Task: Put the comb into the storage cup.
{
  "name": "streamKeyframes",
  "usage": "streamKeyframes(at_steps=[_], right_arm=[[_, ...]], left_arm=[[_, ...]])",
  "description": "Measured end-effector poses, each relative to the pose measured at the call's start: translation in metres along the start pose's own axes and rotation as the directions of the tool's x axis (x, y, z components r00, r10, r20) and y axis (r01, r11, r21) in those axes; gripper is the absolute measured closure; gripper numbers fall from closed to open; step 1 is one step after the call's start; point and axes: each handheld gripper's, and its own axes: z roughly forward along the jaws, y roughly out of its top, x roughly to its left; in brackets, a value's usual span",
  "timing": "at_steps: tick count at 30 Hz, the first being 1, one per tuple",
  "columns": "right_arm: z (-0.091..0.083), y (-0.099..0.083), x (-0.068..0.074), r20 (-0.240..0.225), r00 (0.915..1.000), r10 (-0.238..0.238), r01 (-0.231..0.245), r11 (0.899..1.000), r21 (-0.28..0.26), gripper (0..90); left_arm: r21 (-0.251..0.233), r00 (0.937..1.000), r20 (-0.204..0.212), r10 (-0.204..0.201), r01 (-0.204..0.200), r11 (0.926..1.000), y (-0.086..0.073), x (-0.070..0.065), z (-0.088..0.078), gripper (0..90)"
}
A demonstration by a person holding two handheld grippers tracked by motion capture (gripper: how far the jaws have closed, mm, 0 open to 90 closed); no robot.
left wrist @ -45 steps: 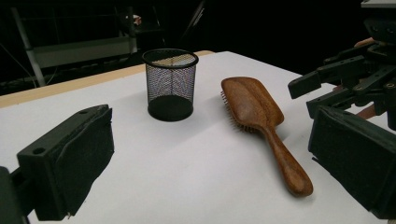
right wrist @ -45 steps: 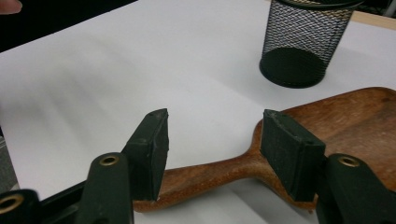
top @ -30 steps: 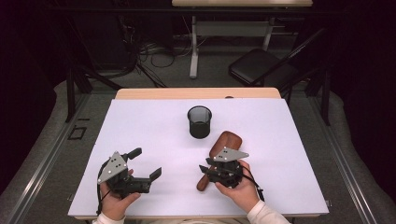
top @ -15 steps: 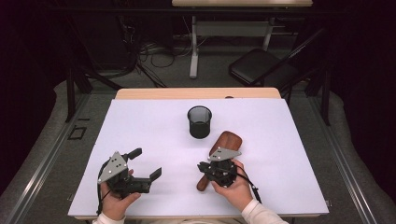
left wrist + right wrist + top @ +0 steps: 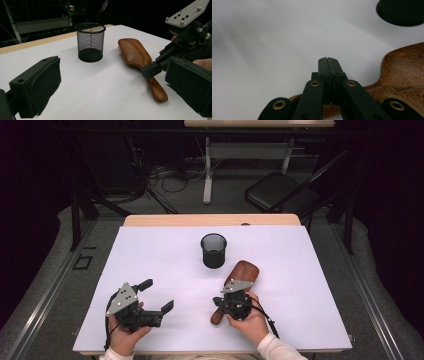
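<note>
Right gripper [image 5: 328, 60] jaws have just closed pad to pad with nothing between them, sitting right over the brush [image 5: 235, 287] handle. The brush lies flat on the white table [image 5: 310, 285], its head angled toward the mesh cup [image 5: 214, 250] nearby. Left gripper [image 5: 155, 296] jaws stand wide open and empty, well apart from the brush.

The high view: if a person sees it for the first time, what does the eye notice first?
First comes the white table, bright against the dark room. Near its middle stands a black mesh pen cup, upright. Closer to the person lies a wooden hairbrush, bristles down, and the right gripper sits over its handle with jaws closed, while the left gripper rests apart with jaws wide open.
</note>
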Motion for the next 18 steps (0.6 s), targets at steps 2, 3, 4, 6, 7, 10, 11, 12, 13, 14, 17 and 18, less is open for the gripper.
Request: streamKeyframes(at_steps=[2, 3, 4, 6, 7, 10, 11, 12, 13, 14, 17, 18], right_arm=[[0.0027, -0.0016, -0.0009, -0.004, 1.0, 0.005, -0.005, 1.0, 0.008, 90.0], [0.0038, -0.002, -0.0011, -0.004, 1.0, 0.006, -0.005, 1.0, 0.016, 90.0], [0.0047, -0.0023, -0.0012, -0.002, 1.0, 0.003, -0.003, 1.0, 0.021, 90.0], [0.0065, -0.0031, -0.0012, 0.003, 1.0, -0.003, 0.003, 0.999, 0.032, 90.0], [0.0074, -0.0034, -0.0012, 0.003, 1.0, -0.005, 0.004, 0.999, 0.037, 90.0], [0.0083, -0.0037, -0.0011, 0.004, 1.0, -0.007, 0.007, 0.999, 0.042, 90.0], [0.0086, -0.0038, -0.0012, 0.005, 1.0, -0.005, 0.005, 0.999, 0.048, 90.0], [0.009, -0.004, -0.0013, 0.004, 1.0, -0.005, 0.005, 0.999, 0.051, 90.0], [0.0093, -0.0043, -0.0014, 0.005, 1.0, -0.007, 0.007, 0.998, 0.056, 90.0], [0.01, -0.0049, -0.0013, 0.005, 1.0, -0.005, 0.005, 0.998, 0.061, 90.0], [0.0101, -0.0052, -0.0018, 0.008, 0.9999, -0.006, 0.006, 0.998, 0.067, 90.0], [0.01, -0.0054, -0.0022, 0.009, 0.9999, -0.005, 0.005, 0.998, 0.069, 90.0]], left_arm=[[-0.002, 1.0, 0.006, -0.002, 0.002, 1.0, -0.0003, 0.0003, 0.0003, 0.3], [-0.002, 1.0, 0.005, -0.003, 0.003, 1.0, -0.0004, 0.0003, 0.0004, 0.3], [-0.001, 1.0, 0.005, -0.002, 0.002, 1.0, -0.0005, 0.0004, 0.0004, 0.3], [0.0, 1.0, 0.005, -0.001, 0.001, 1.0, -0.0007, 0.0004, 0.0006, 0.3], [0.0, 1.0, 0.004, -0.001, 0.001, 1.0, -0.0007, 0.0005, 0.0006, 0.3], [0.002, 1.0, 0.003, -0.002, 0.002, 1.0, -0.0009, 0.0007, 0.0008, 0.3], [0.004, 1.0, 0.004, -0.002, 0.002, 1.0, -0.001, 0.0008, 0.0008, 0.3], [0.005, 1.0, 0.002, -0.002, 0.002, 1.0, -0.001, 0.0008, 0.0008, 0.3], [0.005, 1.0, 0.002, -0.002, 0.002, 1.0, -0.001, 0.0008, 0.0009, 0.3], [0.005, 1.0, 0.003, -0.003, 0.003, 1.0, -0.0011, 0.0008, 0.0009, 0.3], [0.005, 1.0, 0.003, -0.003, 0.003, 1.0, -0.0012, 0.0005, 0.0011, 0.3], [0.004, 1.0, 0.007, -0.003, 0.003, 1.0, -0.0013, 0.0007, 0.0013, 0.3]])
